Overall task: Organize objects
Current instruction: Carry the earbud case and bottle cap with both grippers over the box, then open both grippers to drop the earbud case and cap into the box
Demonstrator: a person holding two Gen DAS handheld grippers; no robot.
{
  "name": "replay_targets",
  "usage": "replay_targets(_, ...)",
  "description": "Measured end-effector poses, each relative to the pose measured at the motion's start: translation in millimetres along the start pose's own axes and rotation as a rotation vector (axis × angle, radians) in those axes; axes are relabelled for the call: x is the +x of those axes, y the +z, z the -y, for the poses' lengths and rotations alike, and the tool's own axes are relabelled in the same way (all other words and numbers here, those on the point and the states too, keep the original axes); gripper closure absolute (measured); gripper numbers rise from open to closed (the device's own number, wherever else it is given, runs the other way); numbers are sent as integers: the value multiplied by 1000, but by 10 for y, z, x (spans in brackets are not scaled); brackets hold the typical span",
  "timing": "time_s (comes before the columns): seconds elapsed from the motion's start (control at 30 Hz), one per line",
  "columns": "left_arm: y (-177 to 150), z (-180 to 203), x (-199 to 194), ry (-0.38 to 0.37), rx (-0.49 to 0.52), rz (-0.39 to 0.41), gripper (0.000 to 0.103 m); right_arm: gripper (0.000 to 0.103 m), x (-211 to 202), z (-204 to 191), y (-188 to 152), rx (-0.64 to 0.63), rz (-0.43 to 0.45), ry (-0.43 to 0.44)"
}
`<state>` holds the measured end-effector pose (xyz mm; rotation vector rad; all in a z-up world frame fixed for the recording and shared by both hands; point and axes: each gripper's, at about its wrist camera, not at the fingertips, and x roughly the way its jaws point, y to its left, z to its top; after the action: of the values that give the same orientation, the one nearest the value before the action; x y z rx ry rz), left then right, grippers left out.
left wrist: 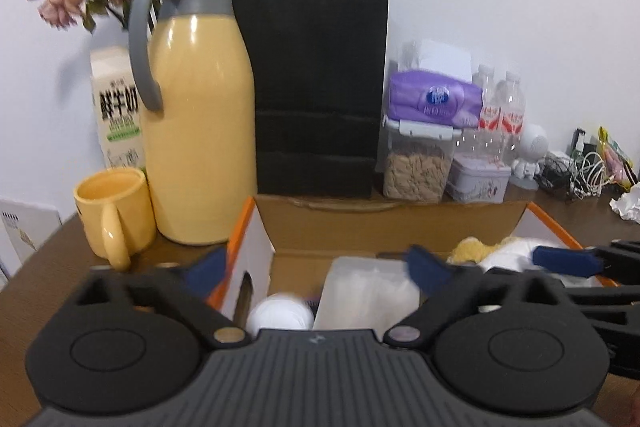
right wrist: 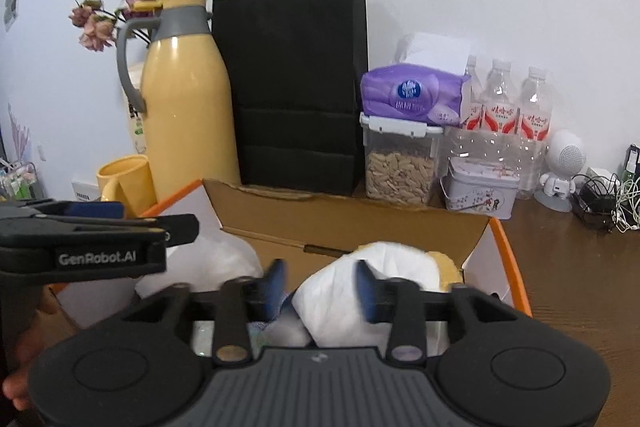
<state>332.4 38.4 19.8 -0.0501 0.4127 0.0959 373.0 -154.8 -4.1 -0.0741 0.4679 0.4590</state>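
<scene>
The left gripper hangs over the near left part of an open cardboard box with its blue pads spread wide and nothing pinched between them. Below it in the box lie a white ball and a clear plastic packet. The right gripper stands about half open over the right part of the box; a crumpled white cloth on a tan plush toy lies between its pads, but whether they press on it I cannot tell.

Only the left wrist view shows the milk carton behind the yellow jug and the whole yellow mug. Only the right wrist view shows three water bottles in a row and the printing on the side of the left gripper. Both show the black paper bag, purple tissue pack and the wooden table
</scene>
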Motion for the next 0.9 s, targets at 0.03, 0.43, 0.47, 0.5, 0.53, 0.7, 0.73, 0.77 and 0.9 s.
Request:
replay_targets(0.03,7,0,-27,-2,0,10,0,38,-36,3,2,-1,13,1)
replay_targets(0.43,41,-36,-191,-49,6,21,0,13,-280,59,15,-3,67,-30)
replay_targets(0.47,40,-40,-205,-45,3,23,0,13,-296,61,10,-4,68,-31)
replay_targets(0.5,39,-42,-217,-46,2,26,0,13,-316,63,3,-4,69,-33)
replay_targets(0.53,37,-49,-230,-49,-1,29,0,13,-336,65,-4,-5,71,-35)
replay_targets(0.7,14,-61,-314,-56,4,20,0,13,-464,57,-39,-12,78,-36)
replay_targets(0.73,3,-61,-338,-55,3,20,0,13,-494,54,-48,-13,79,-35)
replay_targets(0.77,-7,-64,-365,-58,3,20,0,13,-521,52,-58,-14,78,-34)
replay_targets(0.9,-52,-80,-503,-57,4,29,0,12,-669,27,-124,-27,77,-33)
